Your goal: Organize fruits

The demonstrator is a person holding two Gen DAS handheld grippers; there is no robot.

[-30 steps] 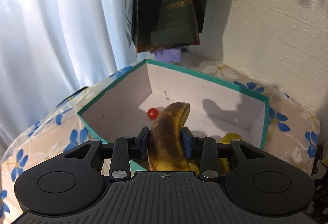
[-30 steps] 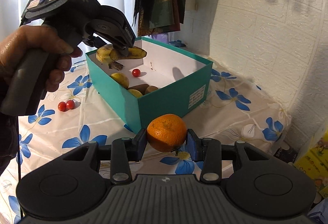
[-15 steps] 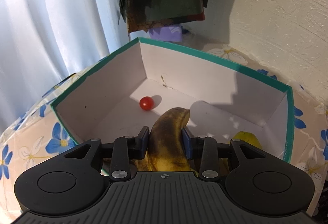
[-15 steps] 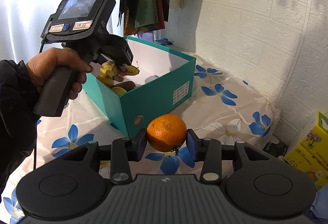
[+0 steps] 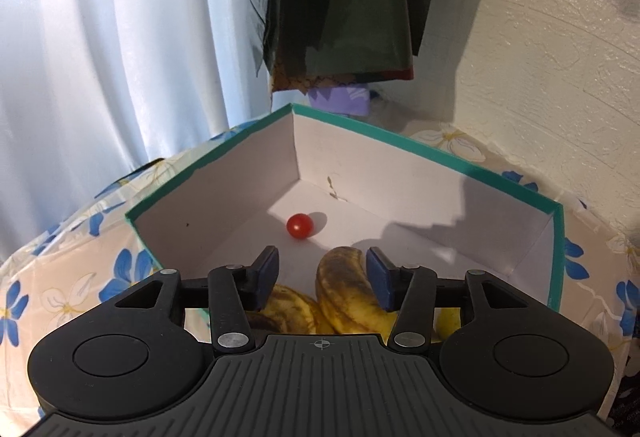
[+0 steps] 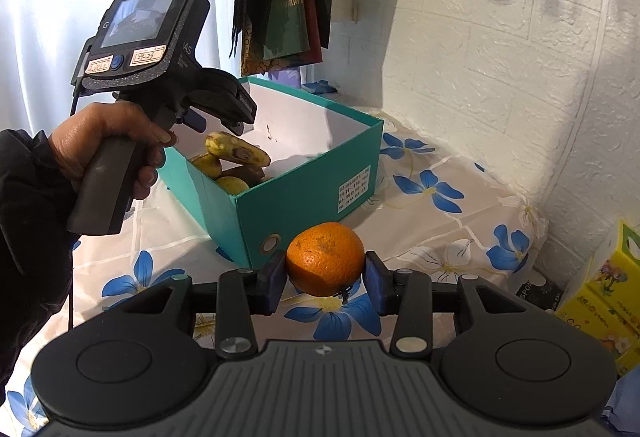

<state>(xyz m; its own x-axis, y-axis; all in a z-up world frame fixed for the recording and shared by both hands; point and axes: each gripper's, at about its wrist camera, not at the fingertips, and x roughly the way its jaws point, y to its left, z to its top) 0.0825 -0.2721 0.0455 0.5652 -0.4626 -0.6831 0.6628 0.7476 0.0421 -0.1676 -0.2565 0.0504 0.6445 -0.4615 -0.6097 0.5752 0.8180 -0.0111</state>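
Presently, the left claw (image 5: 322, 273) is held wide apart above the near end of the teal box (image 5: 420, 149). Its pads (image 5: 267, 273) stand clear of the banana (image 5: 346, 291), which lies in the box between and below them; whether the right pad touches the peel cannot be told. A second banana (image 5: 288, 307) is seen just left of the first, and part of a yellow fruit (image 5: 448, 321) shows at the near right. A cherry tomato (image 5: 299, 225) rests alone on the white box floor, farther in and well apart from the bananas.

In the right wrist view, the left claw (image 6: 218, 119) is gripped by a hand (image 6: 108, 141) and is positioned over the box's left rim. The bananas (image 6: 236, 151) are piled inside the box (image 6: 304, 197) at its near left end, with brown and yellow fruits beside them.

The right claw (image 6: 325, 279) is closed on an orange (image 6: 325, 264), with both pads pressed against its sides. The orange is held above the surface (image 6: 440, 237), near and slightly right of the box corner, outside the box.

The surface is covered by a cloth with blue flowers. Dark bags (image 5: 348, 5) hang on the far wall above the box, and a white curtain (image 5: 120, 57) is seen at far left. Yellow cartons (image 6: 604, 301) stand at the right edge.
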